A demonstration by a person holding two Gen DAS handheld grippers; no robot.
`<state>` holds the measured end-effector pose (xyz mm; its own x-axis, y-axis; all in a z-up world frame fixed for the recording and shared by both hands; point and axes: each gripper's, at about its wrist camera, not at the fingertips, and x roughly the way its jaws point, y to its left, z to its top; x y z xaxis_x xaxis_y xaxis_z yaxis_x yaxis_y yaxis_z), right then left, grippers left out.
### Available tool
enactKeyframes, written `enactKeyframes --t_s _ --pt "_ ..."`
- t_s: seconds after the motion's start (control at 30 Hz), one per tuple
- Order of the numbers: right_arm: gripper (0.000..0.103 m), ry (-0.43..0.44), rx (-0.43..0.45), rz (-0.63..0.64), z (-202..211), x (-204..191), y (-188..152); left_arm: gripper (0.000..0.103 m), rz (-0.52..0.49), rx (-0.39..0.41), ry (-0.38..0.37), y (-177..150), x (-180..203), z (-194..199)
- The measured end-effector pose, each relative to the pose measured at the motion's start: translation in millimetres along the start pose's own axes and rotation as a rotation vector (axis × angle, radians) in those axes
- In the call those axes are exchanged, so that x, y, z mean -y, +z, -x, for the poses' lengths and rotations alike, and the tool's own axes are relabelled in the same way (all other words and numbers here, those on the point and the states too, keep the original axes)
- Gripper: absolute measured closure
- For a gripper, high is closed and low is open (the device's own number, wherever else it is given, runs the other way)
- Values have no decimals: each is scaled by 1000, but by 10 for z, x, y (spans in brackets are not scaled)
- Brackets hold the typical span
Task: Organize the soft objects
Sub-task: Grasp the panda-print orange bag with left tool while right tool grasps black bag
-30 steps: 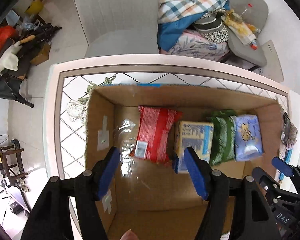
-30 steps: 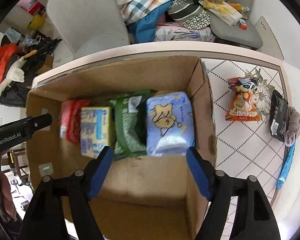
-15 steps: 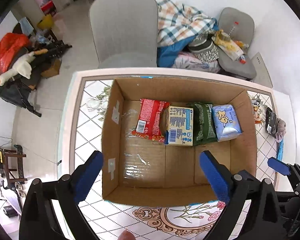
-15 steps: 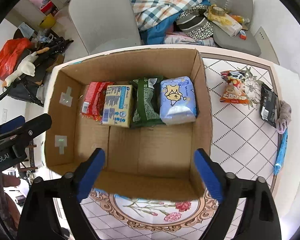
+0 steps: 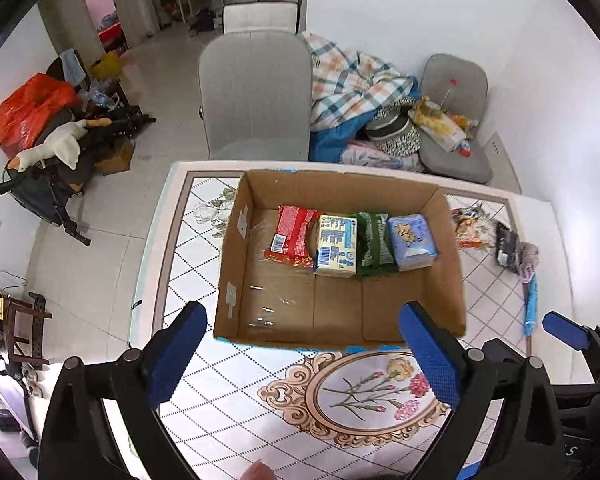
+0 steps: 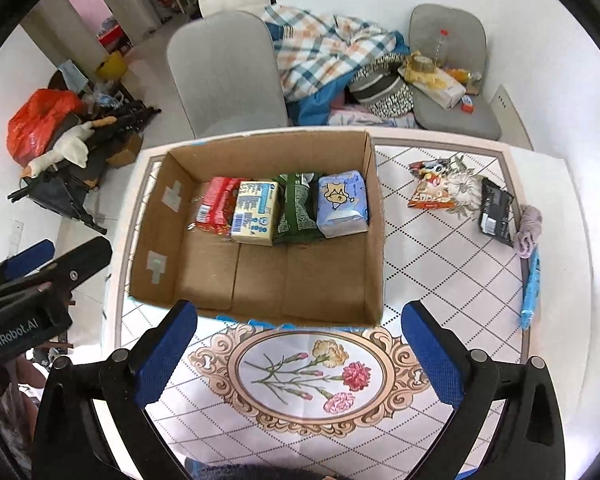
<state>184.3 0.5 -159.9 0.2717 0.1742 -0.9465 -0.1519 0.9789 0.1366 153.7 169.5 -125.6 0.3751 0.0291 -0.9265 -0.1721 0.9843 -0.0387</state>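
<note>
Soft packs (image 6: 280, 212) side by side in box (image 6: 374, 240), long axes front-to-back.

Both grippers share one build. The left gripper (image 5: 300, 356) has matte black, angular arms with round silver screws at the pivots, and its fingers (image 5: 430, 356) are faced with blue, finely dimpled pads. The right gripper (image 6: 298, 354) matches it: black arms, silver screws, blue textured fingers (image 6: 166, 354). White lettering reading "GenRobot.AI" (image 6: 10, 338) runs along one black housing.
</note>
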Motion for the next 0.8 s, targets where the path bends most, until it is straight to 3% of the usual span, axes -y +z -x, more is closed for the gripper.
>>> enactKeyframes --t_s 0.3,0.5,0.67,0.8 --pt "0 27 81 21 669 -33 -243 4 -3 74 20 -196 88 604" --pt "0 73 95 10 788 60 -295 4 -2 69 25 -263 184 676" --pt "0 116 51 -56 659 373 -324 4 -58 33 16 -181 497 516" --pt "0 92 26 -164 547 960 -323 4 -160 19 0 13 982 301"
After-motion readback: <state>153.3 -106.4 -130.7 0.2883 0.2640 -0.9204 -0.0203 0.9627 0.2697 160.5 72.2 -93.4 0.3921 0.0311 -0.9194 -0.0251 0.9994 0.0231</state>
